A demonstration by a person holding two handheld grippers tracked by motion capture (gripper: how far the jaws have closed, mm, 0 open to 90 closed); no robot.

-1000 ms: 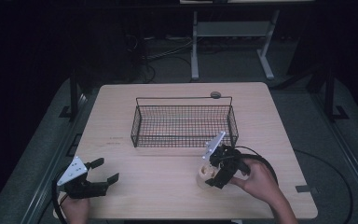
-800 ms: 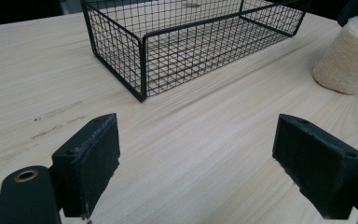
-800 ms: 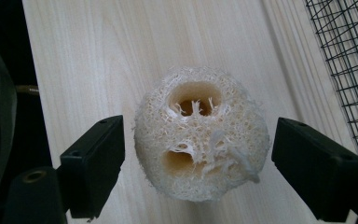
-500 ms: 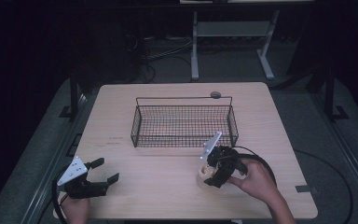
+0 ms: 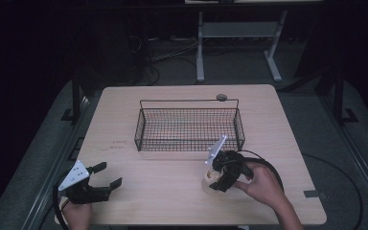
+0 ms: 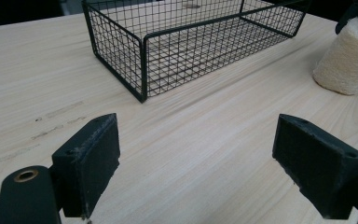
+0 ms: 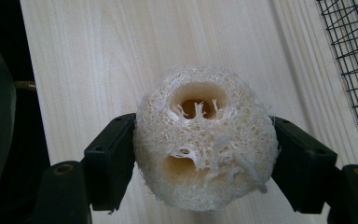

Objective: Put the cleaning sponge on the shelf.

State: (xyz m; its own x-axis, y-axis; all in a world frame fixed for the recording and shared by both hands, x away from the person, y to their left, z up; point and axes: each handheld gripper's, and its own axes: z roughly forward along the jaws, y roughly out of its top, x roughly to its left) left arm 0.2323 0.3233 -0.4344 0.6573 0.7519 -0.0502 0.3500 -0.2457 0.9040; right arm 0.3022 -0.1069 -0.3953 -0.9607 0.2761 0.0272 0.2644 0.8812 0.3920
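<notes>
My right gripper (image 7: 205, 154) is clamped on the loofah (image 7: 205, 144), both jaws pressed against its sides, low over the table (image 5: 172, 191) near its front right. My left gripper (image 6: 209, 149) hangs spread wide and empty above bare wood at front left, and beyond both sits the wire basket (image 5: 189, 123) mid-table

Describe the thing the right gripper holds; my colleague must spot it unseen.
Start at the black wire basket mid-table. Just off its near right corner, the right gripper is clamped on a loofah. It is a pale, fibrous cylinder with holes in its end, standing on the table.
</notes>
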